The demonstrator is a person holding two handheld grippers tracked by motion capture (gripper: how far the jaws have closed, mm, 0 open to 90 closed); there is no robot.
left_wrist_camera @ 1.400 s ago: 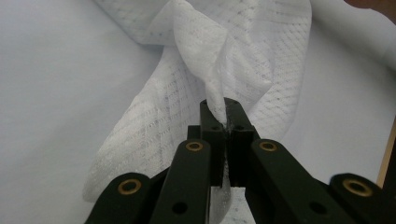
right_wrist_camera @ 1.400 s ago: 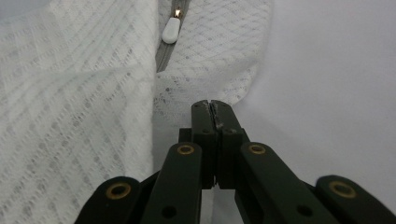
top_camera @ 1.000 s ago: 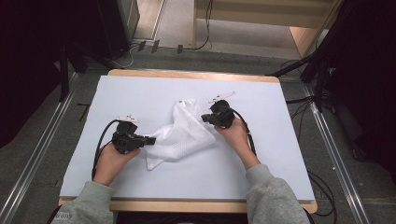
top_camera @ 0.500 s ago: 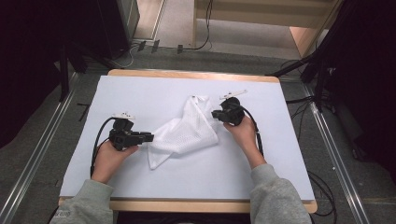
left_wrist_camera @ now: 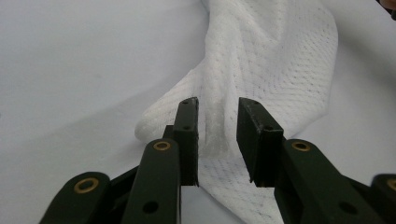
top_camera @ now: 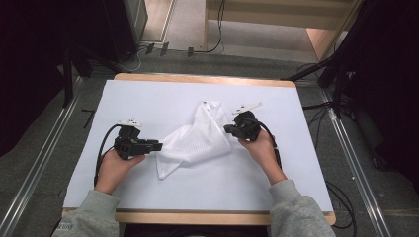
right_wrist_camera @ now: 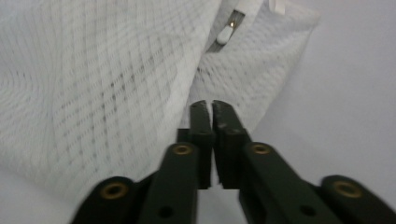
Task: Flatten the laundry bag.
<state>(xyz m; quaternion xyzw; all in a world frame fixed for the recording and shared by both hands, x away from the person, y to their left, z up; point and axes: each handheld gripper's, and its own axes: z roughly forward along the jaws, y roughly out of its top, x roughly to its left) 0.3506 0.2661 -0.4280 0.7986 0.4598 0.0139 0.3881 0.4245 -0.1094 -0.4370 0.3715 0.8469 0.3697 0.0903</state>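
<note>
So, white mesh laundry bag [top_camera: 197, 140] lies mid-table, long axis running diagonally between my grippers. Left gripper [left_wrist_camera: 217, 135] just opened partway, fabric fold between jaws, unpinched. Right gripper [right_wrist_camera: 210, 122] clamped on bag edge.

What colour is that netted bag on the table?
White: the mesh bag shows best in the left gripper view.

The mesh bag [right_wrist_camera: 107, 84] is blurred in the right gripper view, its edges cut off. Whether the right claw [right_wrist_camera: 211, 109] pinches mesh is unclear
</note>
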